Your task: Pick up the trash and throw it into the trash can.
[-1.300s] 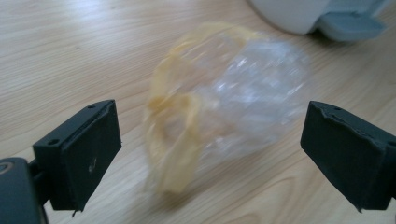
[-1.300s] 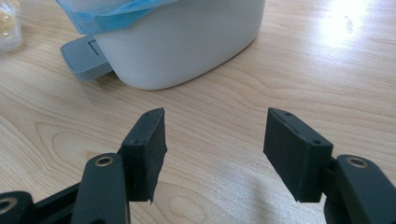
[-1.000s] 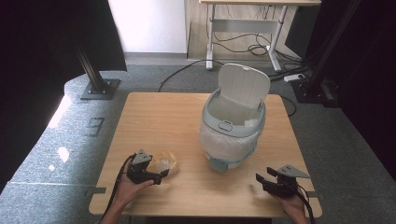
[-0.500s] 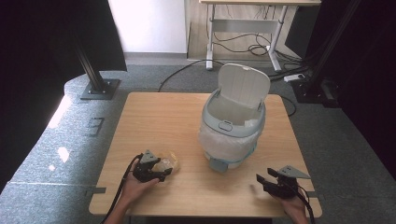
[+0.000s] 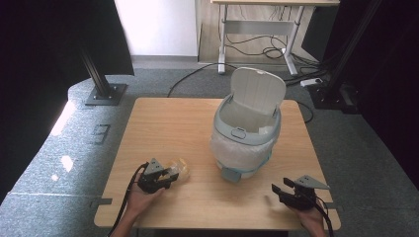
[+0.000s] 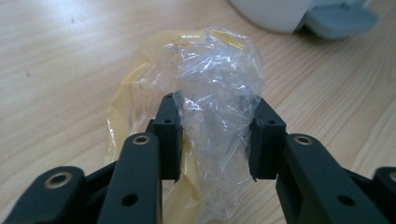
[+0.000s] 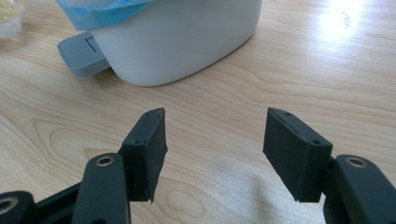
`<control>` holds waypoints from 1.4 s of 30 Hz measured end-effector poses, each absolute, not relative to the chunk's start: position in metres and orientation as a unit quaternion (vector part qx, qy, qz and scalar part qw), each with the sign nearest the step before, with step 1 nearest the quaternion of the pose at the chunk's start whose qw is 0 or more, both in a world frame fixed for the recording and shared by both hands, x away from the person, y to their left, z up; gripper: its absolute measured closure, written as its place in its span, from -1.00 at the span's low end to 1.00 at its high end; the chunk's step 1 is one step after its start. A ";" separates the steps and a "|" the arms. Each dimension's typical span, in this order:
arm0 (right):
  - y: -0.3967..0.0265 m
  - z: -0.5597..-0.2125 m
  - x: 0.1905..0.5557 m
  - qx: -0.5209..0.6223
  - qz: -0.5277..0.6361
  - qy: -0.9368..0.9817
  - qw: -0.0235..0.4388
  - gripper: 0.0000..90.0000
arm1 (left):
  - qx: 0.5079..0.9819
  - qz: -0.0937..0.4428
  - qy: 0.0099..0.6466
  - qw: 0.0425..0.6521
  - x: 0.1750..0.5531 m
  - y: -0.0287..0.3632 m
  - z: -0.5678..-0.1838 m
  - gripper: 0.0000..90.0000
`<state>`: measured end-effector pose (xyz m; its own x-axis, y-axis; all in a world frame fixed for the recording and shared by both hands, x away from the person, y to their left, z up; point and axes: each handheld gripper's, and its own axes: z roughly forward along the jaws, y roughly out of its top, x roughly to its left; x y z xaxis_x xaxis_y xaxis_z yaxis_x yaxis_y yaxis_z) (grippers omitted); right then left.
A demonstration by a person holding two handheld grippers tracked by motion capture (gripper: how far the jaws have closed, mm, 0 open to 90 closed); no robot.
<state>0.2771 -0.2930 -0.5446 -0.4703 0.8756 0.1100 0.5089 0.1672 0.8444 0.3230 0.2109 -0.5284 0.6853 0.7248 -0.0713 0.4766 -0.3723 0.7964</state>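
- Left gripper (image 5: pixel 168 177) jaws just closed onto the crumpled plastic wrapper (image 6: pixel 212 107), pinched on the table near the front-left edge.
- Grasp apparently made; lift toward the open pedal bin (image 5: pixel 245 140) likely next.
- Right gripper (image 7: pixel 212 149) open, empty.

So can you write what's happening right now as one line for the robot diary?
left gripper: jaws just closing, pads pressed on crinkly plastic wrapper | right gripper: open, nothing between jaws | bin: lid up | table
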 end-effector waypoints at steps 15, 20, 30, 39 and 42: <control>-0.297 -0.544 0.278 0.475 0.440 0.732 0.211 -0.13 | 0.789 0.144 0.370 0.469 0.316 0.229 -0.501 0.46; -0.299 -0.545 0.279 0.487 0.443 0.725 0.204 -0.13 | 0.776 0.137 0.360 0.500 0.313 0.229 -0.482 0.46; -0.303 -0.551 0.282 0.507 0.446 0.711 0.194 -0.12 | 0.775 0.145 0.330 0.519 0.311 0.221 -0.438 0.46; -0.306 -0.553 0.282 0.511 0.440 0.712 0.196 -0.12 | 0.776 0.139 0.308 0.532 0.313 0.211 -0.410 0.45; -0.306 -0.554 0.283 0.515 0.437 0.711 0.196 -0.12 | 0.775 0.138 0.303 0.537 0.314 0.207 -0.401 0.46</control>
<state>0.2832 -0.3061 -0.5537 -0.3927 0.9037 0.1707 0.5607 0.0881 0.8233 0.3142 0.2072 -0.4010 0.7790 0.6170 -0.1116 0.3217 -0.2405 0.9158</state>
